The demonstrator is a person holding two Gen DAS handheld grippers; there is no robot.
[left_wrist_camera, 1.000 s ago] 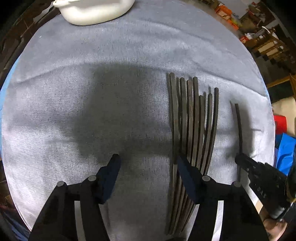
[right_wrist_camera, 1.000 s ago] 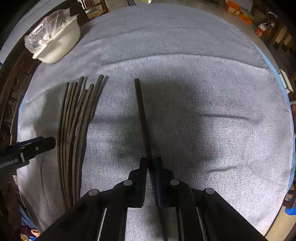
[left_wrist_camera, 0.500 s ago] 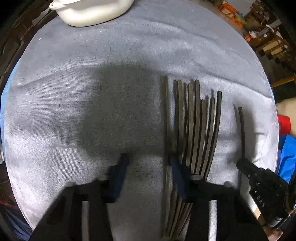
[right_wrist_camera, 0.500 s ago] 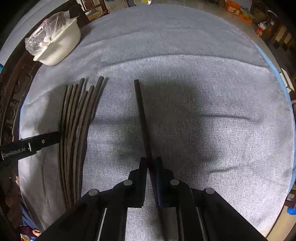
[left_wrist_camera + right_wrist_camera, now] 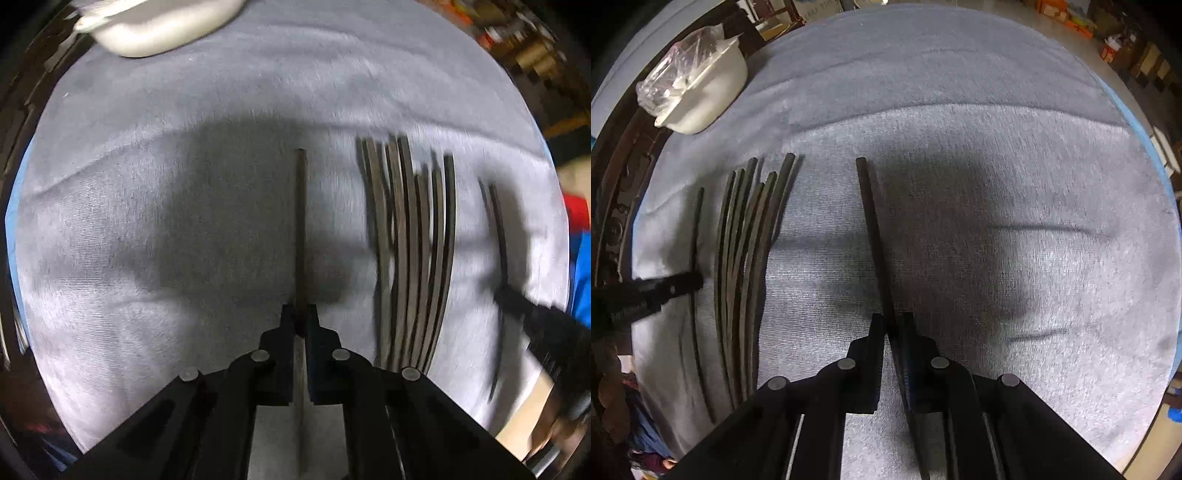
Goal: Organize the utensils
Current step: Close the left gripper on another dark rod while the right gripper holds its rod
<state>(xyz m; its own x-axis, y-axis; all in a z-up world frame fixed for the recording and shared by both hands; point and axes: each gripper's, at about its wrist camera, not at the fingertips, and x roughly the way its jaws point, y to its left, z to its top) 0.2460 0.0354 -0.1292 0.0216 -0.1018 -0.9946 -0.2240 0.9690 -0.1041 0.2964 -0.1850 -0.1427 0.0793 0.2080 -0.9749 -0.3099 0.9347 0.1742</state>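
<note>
Chopsticks (image 5: pixel 410 254) lie in a fanned bundle on the grey cloth (image 5: pixel 184 229), tips spread at the far end and converging toward the near end. In the right wrist view the same bundle (image 5: pixel 746 273) sits left of centre.

Left gripper (image 5: pixel 300 314): jaws closed on a single stick (image 5: pixel 301 221). That stick runs straight ahead between the fingers, clear of the bundle on its left side. The right wrist view shows the left gripper (image 5: pixel 679 286) as a dark bar entering from the left edge, with its stick (image 5: pixel 696 236) beside the bundle. Whether this stick rests on the cloth or is raised cannot be determined.

Right gripper (image 5: pixel 891 321): jaws closed on a second stick (image 5: pixel 871 229), which points forward and slightly left, well apart from the bundle on its right side. In the left wrist view this gripper (image 5: pixel 517 301) appears blurred at the right edge, its stick (image 5: pixel 498 225) just right of the bundle.

Bowl (image 5: pixel 701 96): white, holding crumpled clear plastic (image 5: pixel 676 74), at the far left edge of the cloth. It is also partly visible at the top of the left wrist view (image 5: pixel 159 26).
</note>
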